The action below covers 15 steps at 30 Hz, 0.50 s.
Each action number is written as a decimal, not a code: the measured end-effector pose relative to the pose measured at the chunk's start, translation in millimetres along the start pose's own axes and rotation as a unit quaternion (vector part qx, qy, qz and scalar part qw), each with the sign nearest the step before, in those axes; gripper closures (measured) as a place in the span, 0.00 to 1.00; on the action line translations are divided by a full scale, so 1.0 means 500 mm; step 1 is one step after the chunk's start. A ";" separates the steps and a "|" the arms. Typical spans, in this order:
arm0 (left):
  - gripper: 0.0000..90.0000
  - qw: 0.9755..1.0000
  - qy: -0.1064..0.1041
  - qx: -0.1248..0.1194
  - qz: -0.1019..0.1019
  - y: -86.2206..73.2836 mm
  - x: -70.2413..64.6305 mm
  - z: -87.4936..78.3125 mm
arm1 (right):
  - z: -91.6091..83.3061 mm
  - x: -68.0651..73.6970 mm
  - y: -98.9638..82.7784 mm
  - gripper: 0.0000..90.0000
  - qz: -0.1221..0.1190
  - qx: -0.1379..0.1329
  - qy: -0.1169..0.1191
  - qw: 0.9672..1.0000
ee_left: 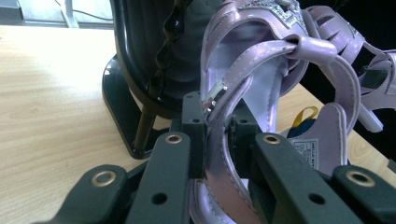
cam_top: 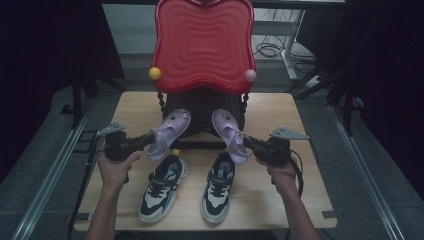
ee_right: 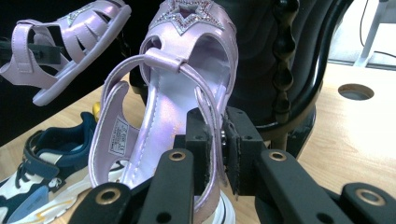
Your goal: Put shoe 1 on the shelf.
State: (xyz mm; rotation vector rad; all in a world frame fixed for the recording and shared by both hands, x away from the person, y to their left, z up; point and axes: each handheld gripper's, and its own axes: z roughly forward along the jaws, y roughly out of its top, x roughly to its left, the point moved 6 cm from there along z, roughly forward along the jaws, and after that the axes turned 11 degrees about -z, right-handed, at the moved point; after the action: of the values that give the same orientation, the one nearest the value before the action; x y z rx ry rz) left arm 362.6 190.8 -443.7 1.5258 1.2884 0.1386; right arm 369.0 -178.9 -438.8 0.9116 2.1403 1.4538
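At the left of the bench [cam_top: 300,190], I am holding my left gripper [cam_top: 148,137] nearly level, its jaws closed on the side strap of the left lilac sandal [cam_top: 170,132]; in the left gripper view the pads are pinching that strap at the heel end, with the sandal [ee_left: 254,79] rising straight out from between the jaws. The sandal's toe is pointing up toward the black rack [cam_top: 202,112] under the red wavy tray [cam_top: 202,42], and its heel is hanging just above the bench.

Below, between my two forearms, a pair of navy and cream sneakers [cam_top: 192,185] is lying side by side, toes toward the rack, well clear of both jaws.

At the right, my right gripper [cam_top: 248,142] is mirroring the left, clamped on the thin side strap of the right lilac sandal [cam_top: 230,132]; in the right gripper view the strap is running between the pads while the sandal [ee_right: 187,88] is standing up beyond them, its star-trimmed toe against the rack.
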 end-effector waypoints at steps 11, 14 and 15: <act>0.90 1.000 0.002 -0.003 0.012 0.015 -0.020 0.030 | 0.030 0.005 0.018 0.89 -0.002 -0.004 -0.006 1.000; 0.90 1.000 0.003 -0.004 0.012 0.020 -0.022 0.038 | 0.036 0.005 0.022 0.89 -0.003 -0.003 -0.008 1.000; 0.90 1.000 0.003 -0.004 0.012 0.020 -0.022 0.038 | 0.036 0.005 0.022 0.89 -0.003 -0.003 -0.008 1.000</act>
State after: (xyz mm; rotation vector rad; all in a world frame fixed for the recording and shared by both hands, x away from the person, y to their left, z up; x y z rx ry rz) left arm 376.9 172.0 -438.2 1.5349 1.2727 0.1633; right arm 381.8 -162.4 -435.5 0.9101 2.1252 1.4437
